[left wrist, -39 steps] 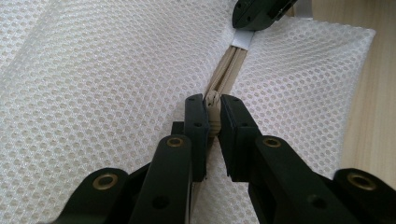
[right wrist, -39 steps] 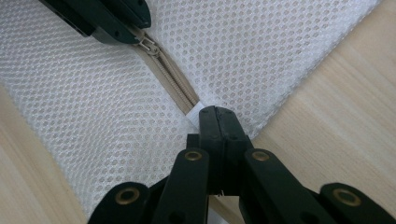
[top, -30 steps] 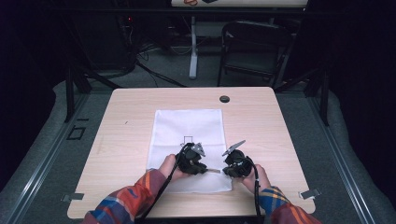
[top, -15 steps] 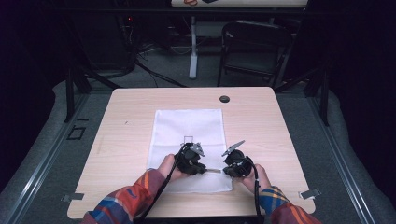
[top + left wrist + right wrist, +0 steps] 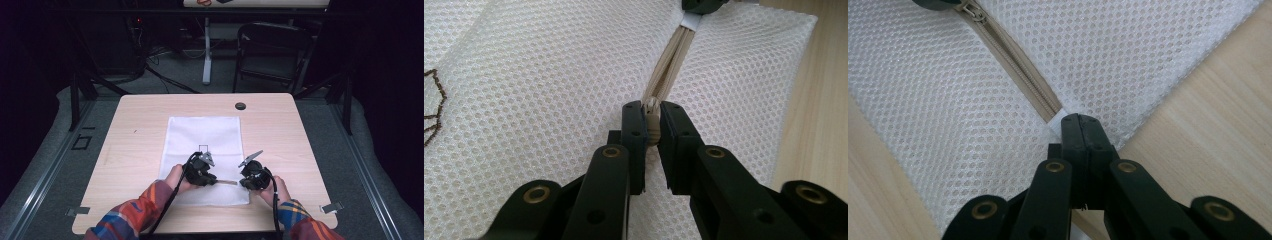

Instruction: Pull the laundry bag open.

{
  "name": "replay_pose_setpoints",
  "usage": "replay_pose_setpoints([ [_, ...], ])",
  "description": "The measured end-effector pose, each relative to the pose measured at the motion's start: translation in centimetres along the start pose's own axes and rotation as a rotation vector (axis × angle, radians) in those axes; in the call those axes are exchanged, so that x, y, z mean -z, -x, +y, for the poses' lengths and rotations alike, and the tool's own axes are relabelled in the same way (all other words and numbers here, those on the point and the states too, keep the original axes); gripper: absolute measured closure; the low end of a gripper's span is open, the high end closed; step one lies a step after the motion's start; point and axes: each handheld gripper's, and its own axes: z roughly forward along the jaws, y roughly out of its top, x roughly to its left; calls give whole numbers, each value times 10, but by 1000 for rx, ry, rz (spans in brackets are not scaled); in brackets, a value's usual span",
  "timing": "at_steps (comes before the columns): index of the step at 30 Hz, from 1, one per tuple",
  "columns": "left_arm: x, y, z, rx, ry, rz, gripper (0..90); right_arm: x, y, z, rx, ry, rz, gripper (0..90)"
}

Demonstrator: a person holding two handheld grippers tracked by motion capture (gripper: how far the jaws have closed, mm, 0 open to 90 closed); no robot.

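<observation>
A white mesh bag (image 5: 205, 135) lies flat on the wooden table (image 5: 135, 140), with a beige zipper (image 5: 227, 182) across its near end. My left gripper (image 5: 216, 180) is shut on the zipper pull (image 5: 652, 120), and the zipper (image 5: 669, 65) runs away from its jaws. At the zipper's other end my right gripper (image 5: 239, 182) is shut on the bag's white end tab (image 5: 1055, 120). In the right gripper view that gripper (image 5: 1079, 122) has its jaws pressed together, and the zipper (image 5: 1018, 65) leads off to the left gripper (image 5: 938, 4) at the top.
A dark stitched mark (image 5: 204, 148) sits on the bag (image 5: 549, 75) just beyond the left gripper. A black grommet (image 5: 240, 106) is set in the table's far side. Bare wood (image 5: 1208, 125) lies right of the bag. A chair (image 5: 270, 50) stands behind the table.
</observation>
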Motion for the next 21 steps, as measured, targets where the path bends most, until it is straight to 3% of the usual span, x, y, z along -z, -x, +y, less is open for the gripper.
replay_pose_setpoints([
  [8,-1,1,0,5,5,-1,818,0,1,1,4,-5,-3,900],
  [10,-3,1,1,0,2,3,817,0,1,2,25,-18,-11,900],
  [18,-7,-1,2,4,5,-2,816,-4,-11,15,64,47,-2,900],
  [21,-7,-2,2,6,6,0,815,-10,-13,18,75,33,-21,900],
])
